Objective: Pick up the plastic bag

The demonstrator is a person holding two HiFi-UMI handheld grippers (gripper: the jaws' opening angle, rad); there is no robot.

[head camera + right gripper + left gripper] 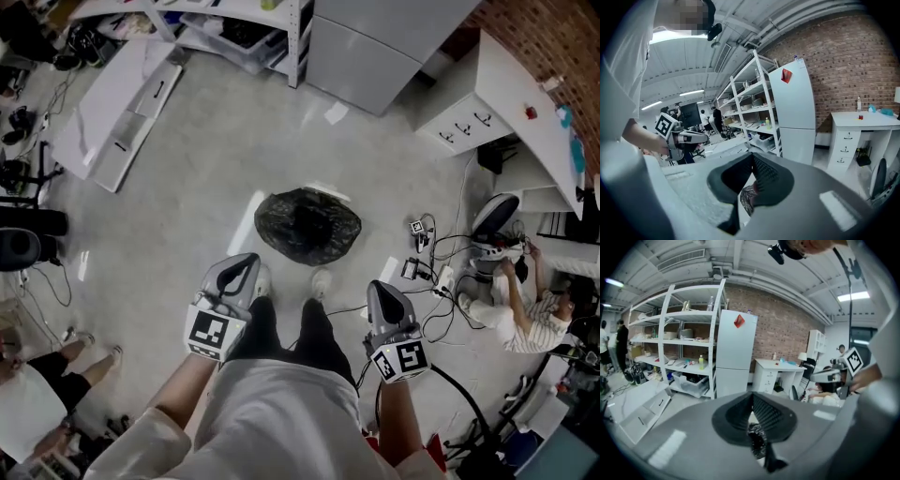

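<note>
A crumpled black plastic bag (307, 225) lies on the grey floor just ahead of the person's shoes. My left gripper (246, 268) hangs at waist height, nearer than the bag and to its left, jaws shut and empty. My right gripper (382, 292) is held nearer than the bag and to its right, also shut with nothing in it. In the left gripper view the bag (757, 440) shows as a dark patch in the gap below the shut jaws of the left gripper (751, 401). The right gripper view shows the bag (746, 198) the same way under the right gripper (753, 163).
A white cabinet (375, 42) and shelving (234, 23) stand beyond the bag. A white desk with drawers (487, 103) is at the right, with cables and a power strip (431, 272) on the floor and a seated person (520, 314). White panels (117, 108) lie at the left.
</note>
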